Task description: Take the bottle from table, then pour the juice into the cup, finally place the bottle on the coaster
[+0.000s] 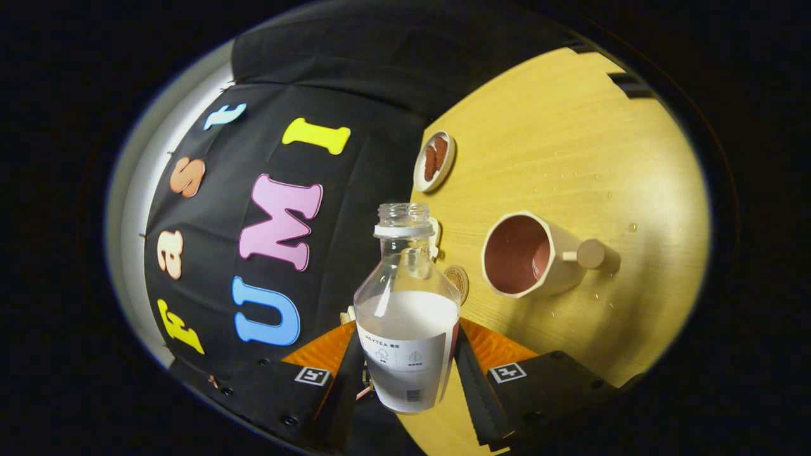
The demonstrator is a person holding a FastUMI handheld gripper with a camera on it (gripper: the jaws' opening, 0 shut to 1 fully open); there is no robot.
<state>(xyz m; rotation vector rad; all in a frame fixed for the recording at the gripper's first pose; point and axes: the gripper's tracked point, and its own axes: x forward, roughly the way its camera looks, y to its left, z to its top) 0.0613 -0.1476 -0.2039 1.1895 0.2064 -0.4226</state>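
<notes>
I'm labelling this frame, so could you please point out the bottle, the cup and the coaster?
bottle (pixel 405 297): gripper view, clear shoulder, held between the claw fingers.
cup (pixel 516 253): gripper view, inner wall.
coaster (pixel 459 280): gripper view, visible edge behind the bottle.

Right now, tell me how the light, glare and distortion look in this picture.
Gripper view: fisheye bends the table edge and rolls the scene sideways; a bright patch washes out the wood beyond the cup; highlights streak the clear bottle, gripped in the gripper; focus is sharp on the bottle and cup.
</notes>
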